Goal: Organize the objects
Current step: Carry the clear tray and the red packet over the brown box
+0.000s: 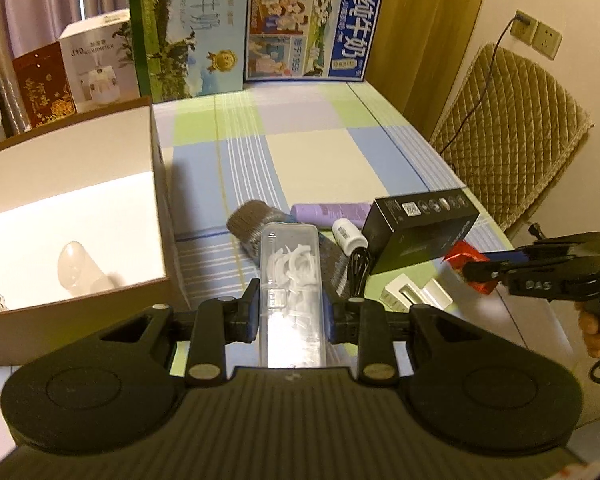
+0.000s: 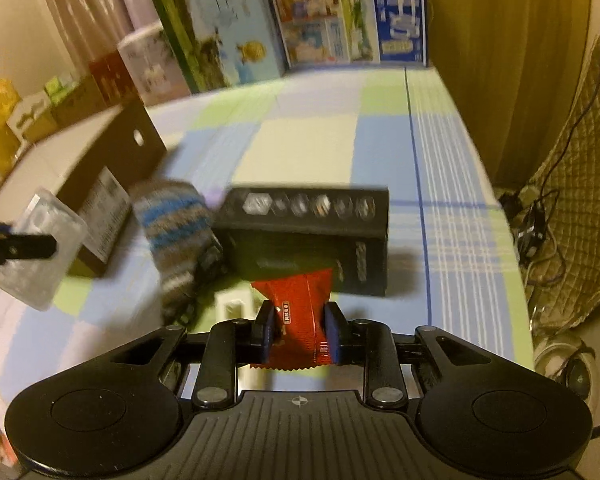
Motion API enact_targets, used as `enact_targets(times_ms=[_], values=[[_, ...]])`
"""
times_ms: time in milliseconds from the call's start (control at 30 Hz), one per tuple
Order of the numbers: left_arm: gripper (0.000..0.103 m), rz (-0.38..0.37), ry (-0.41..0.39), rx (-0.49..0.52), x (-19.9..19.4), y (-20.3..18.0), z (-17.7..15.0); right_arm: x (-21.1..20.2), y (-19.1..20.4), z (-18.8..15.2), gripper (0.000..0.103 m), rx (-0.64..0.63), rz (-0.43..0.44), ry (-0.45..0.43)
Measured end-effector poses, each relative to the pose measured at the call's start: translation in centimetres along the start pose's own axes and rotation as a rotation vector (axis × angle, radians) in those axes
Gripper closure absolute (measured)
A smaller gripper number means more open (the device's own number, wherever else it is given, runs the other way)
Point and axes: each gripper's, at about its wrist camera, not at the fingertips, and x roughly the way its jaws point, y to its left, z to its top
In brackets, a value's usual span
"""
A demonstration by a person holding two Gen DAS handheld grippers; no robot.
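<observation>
My left gripper is shut on a clear plastic case of white floss picks, held above the checked tablecloth. My right gripper is shut on a red snack packet; in the left wrist view the right gripper and the packet show at the right edge. An open cardboard box with white inside stands at the left and holds a pale bottle. On the cloth lie a striped knitted sock, a black box, a purple tube, a small white bottle and a white adapter.
Printed cartons stand along the table's far edge, with smaller boxes at the back left. A black cable lies by the sock. A quilted chair stands to the right of the table. A person's hand grips the right tool.
</observation>
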Motion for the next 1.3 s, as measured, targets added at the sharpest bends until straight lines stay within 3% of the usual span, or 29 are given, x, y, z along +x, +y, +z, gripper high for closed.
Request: enact_targets(times_ms=[333, 600, 933, 1300], values=[[0.078, 0.030, -0.078, -0.044, -4.4, 4.4, 0.3, -2.7, 8.6, 3.9, 0.080, -0.071, 0.164, -0.119], [0.078, 0.120, -0.122, -0.108, -8.0, 11.3, 0.2, -0.1, 17.3, 6.6, 0.080, -0.155, 0.273, -0.134], [0.078, 0.199, -0.124, -0.143, -8.4, 20.0, 1.1, 6.0, 24.8, 9.5, 0.080, -0.204, 0.244, -0.108], [0.078, 0.206, -0.034, -0.153, -3.1, 26.5, 3.0, 13.0, 28.2, 12.0, 0.080, -0.235, 0.165, -0.026]])
